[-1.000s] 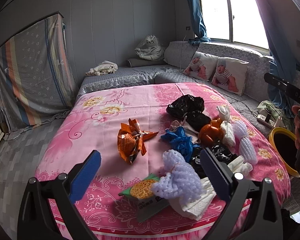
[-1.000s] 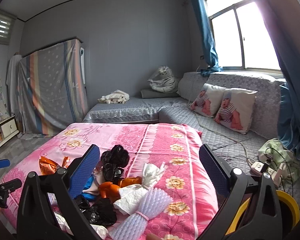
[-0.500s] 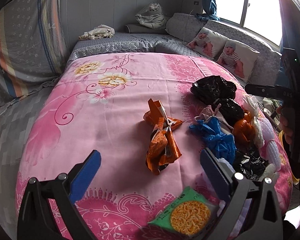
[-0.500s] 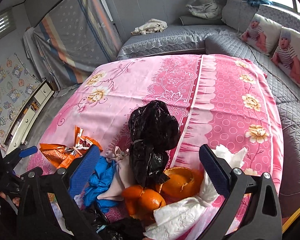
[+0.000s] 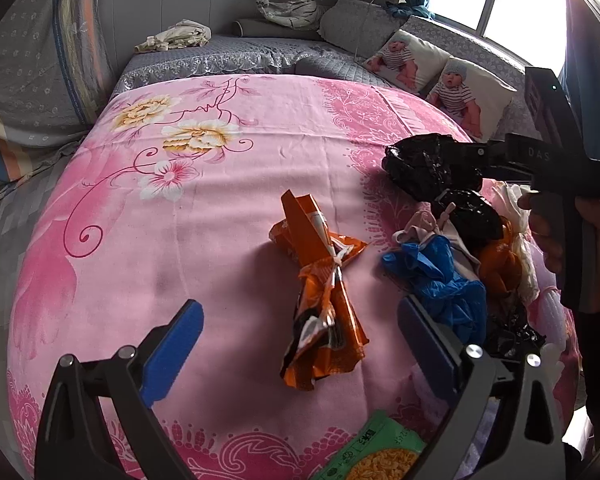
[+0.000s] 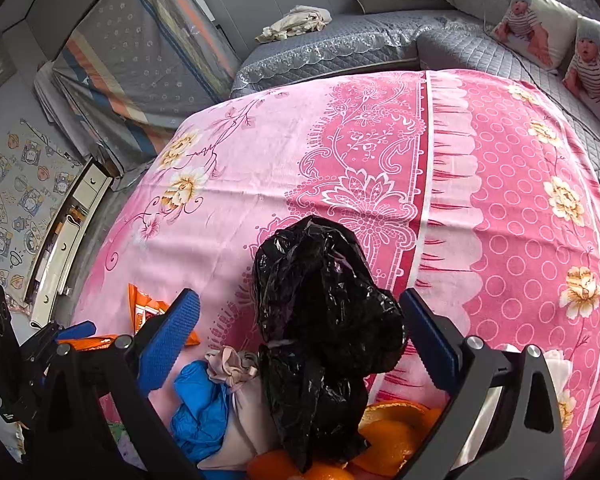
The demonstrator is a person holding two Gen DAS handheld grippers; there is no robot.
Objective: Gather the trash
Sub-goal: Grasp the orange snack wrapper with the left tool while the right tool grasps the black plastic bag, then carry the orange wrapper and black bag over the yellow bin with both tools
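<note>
A: Since the earlier frames both tools have dropped toward the pink bedspread and tilted down. The left gripper now frames the orange snack wrapper; its jaws have just been closing slightly, yet they stand wide and the pads clear the wrapper on both sides.

B: And the right?

A: The right gripper stands spread around the black plastic bag, which lies between the jaws. Whether the pads touch it I cannot tell; nothing looks pinched.

B: Where does the trash lie?

A: Heaped toward the bedspread's near right edge: the black bag, a blue glove, a beige cloth bundle, orange peel. The wrapper lies apart, nearer the middle.

B: Anything obscured?

A: A green noodle packet is cut off at the near edge. The peel is half hidden under the bag. The hand holding the right tool covers the pile's far side in the left view.
</note>
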